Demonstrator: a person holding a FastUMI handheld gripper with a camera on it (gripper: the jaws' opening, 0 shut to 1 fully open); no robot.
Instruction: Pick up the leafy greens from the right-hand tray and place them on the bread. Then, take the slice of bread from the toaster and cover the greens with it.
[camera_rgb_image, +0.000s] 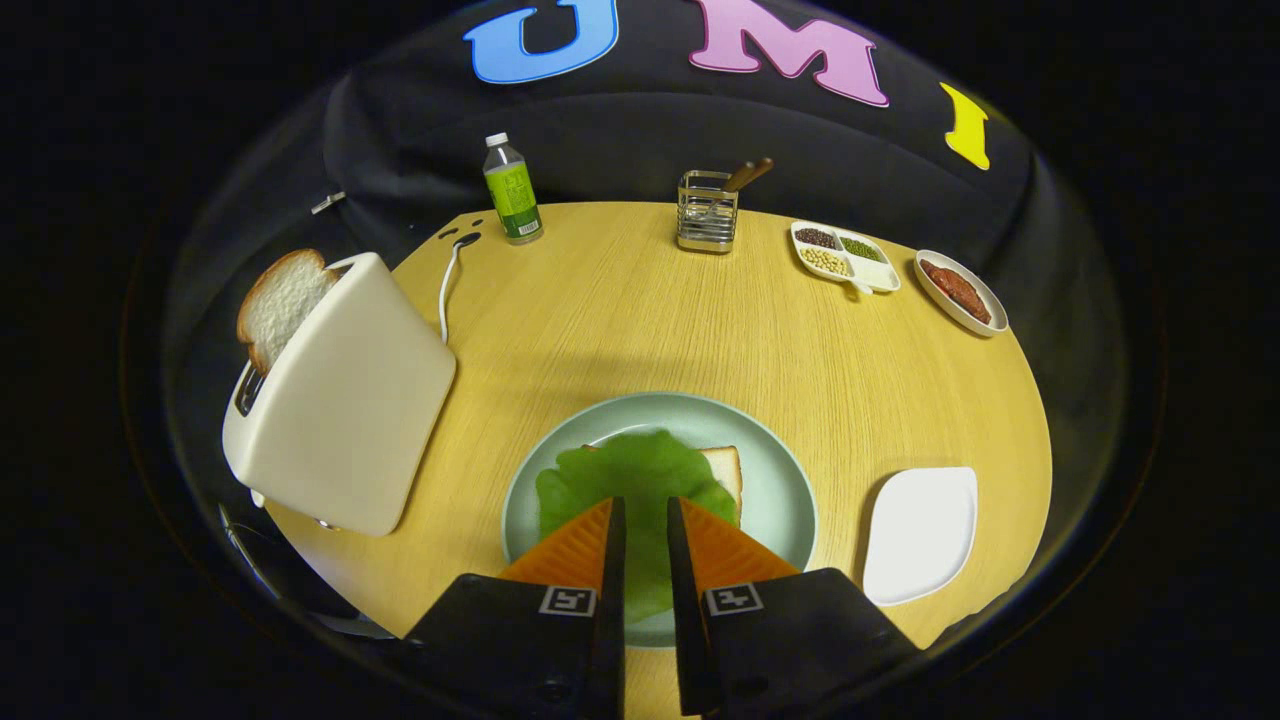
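Observation:
The leafy greens (630, 470) lie spread flat over a slice of bread (725, 470) on the pale green plate (780, 480); only the bread's right corner shows. My gripper (645, 505) hovers over the near part of the plate with its orange fingers a narrow gap apart. The leaf shows through that gap and looks flat on the plate, not pinched. A second slice of bread (280, 305) sticks up from the white toaster (350, 400), to the left of the plate. The white tray (920, 535) to the right of the plate is bare.
At the far side of the round wooden table stand a green-labelled bottle (513, 190), a metal utensil holder (707, 212), a divided dish of beans (845, 257) and a small dish of red food (960, 290). The toaster's white cable (447, 285) runs towards the back.

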